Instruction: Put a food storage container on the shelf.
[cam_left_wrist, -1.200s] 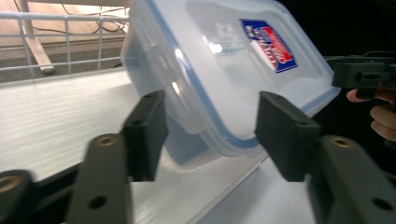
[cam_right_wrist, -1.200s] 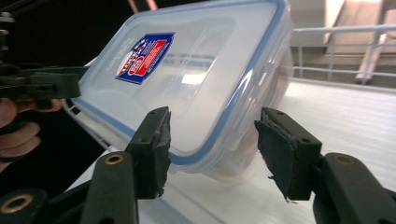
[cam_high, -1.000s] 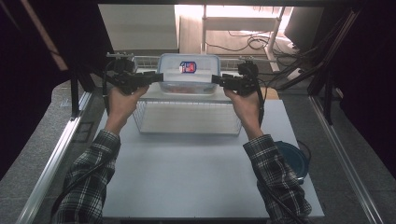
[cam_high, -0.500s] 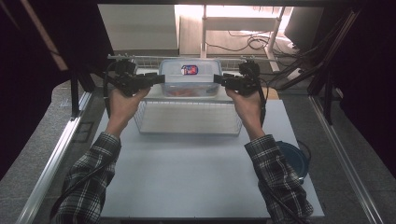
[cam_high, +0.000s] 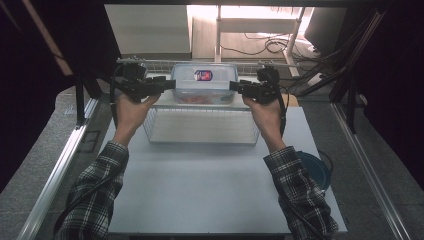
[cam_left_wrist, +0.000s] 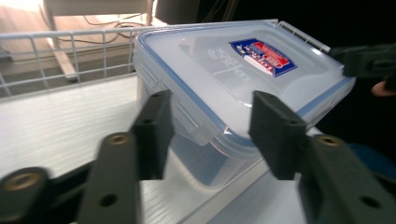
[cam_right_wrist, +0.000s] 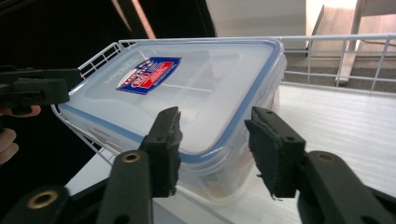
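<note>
Plastic box (cam_high: 204, 83) sits in the wire basket (cam_high: 200, 131) at top center of the counter (cam_high: 200, 190). The left hand-held gripper (cam_high: 169, 85) has just been opening at its end, jaws loose around the corner; the right hand-held gripper (cam_high: 234, 87) looks spread too. Looks like the set-down step; next, back both away.

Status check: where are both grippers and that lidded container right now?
Left gripper and right gripper flank the container, one at each end. Left jaws just opening, container end between them; right jaws straddle the other end, grip unclear. Container sits in the wire basket. Nothing blocking.
</note>
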